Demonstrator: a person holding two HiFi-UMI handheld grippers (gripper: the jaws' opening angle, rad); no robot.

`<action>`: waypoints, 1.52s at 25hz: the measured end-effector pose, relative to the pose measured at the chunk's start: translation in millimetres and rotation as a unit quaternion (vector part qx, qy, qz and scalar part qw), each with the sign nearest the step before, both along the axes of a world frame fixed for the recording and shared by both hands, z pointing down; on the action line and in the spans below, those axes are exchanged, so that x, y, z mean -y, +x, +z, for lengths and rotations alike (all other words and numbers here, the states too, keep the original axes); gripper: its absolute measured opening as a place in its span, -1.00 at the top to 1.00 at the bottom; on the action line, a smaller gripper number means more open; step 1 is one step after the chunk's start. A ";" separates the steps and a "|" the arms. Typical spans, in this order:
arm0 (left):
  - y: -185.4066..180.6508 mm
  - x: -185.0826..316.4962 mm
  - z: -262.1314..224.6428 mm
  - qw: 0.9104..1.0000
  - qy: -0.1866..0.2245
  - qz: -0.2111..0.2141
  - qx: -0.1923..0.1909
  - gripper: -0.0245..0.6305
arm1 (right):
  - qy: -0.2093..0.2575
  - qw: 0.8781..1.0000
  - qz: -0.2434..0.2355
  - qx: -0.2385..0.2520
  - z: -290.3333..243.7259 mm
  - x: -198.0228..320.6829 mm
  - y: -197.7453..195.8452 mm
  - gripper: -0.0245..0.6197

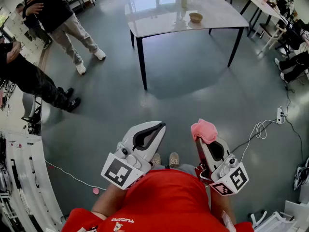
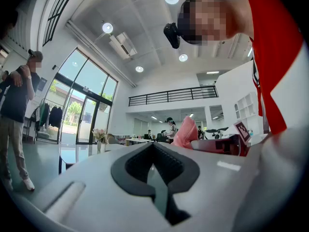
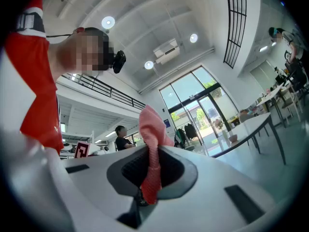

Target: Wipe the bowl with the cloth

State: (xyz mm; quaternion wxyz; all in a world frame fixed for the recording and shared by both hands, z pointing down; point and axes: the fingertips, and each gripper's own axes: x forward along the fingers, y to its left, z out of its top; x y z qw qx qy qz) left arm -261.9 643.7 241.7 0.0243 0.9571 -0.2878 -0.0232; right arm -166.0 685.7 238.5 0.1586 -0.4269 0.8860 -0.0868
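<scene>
The right gripper [image 1: 201, 141] is closed on a pink cloth [image 1: 204, 130]. The cloth is pinched in a narrow fold between the jaws, and a loose bunch stands out past their tips. The left gripper [image 1: 157, 127] is fully closed with nothing in it, and is held level at about 9 o'clock of the right one.

The wooden bowl [image 1: 196, 17] is well apart from both grippers, at 12 o'clock, on the pale table [image 1: 159, 25]. A vase of flowers [image 1: 184, 1] stands near it at 11 o'clock. Bystanders [image 1: 53, 13] are seen at 10 o'clock, and a white cable [image 1: 256, 132] lies on the floor at 3 o'clock.

Wiping has evidently not begun, and the step in hand is judged to be the approach to the table. The cloth should be kept firmly clamped so that the loose bunch, not the jaw tips, is brought against the bowl. The left jaws would probably have to be opened so that the rim can be steadied. The bowl is best approached from its near side, so that the vase is not knocked.
</scene>
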 end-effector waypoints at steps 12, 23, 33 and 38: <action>16.7 13.8 -2.8 0.999 0.035 0.002 0.000 0.91 | -0.003 1.000 -0.007 0.009 3.7 11.8 16.0 0.85; 47.8 30.4 4.4 1.000 0.003 -0.003 0.025 0.91 | 0.010 0.999 -0.018 0.033 -2.0 30.7 55.0 0.85; 79.7 53.0 4.7 0.999 0.006 -0.023 0.034 0.91 | 0.007 0.999 -0.012 0.031 0.9 49.7 107.0 0.85; 88.2 62.8 0.1 0.999 0.029 -0.030 0.033 0.91 | 0.008 0.999 -0.006 0.034 3.4 56.8 124.9 0.85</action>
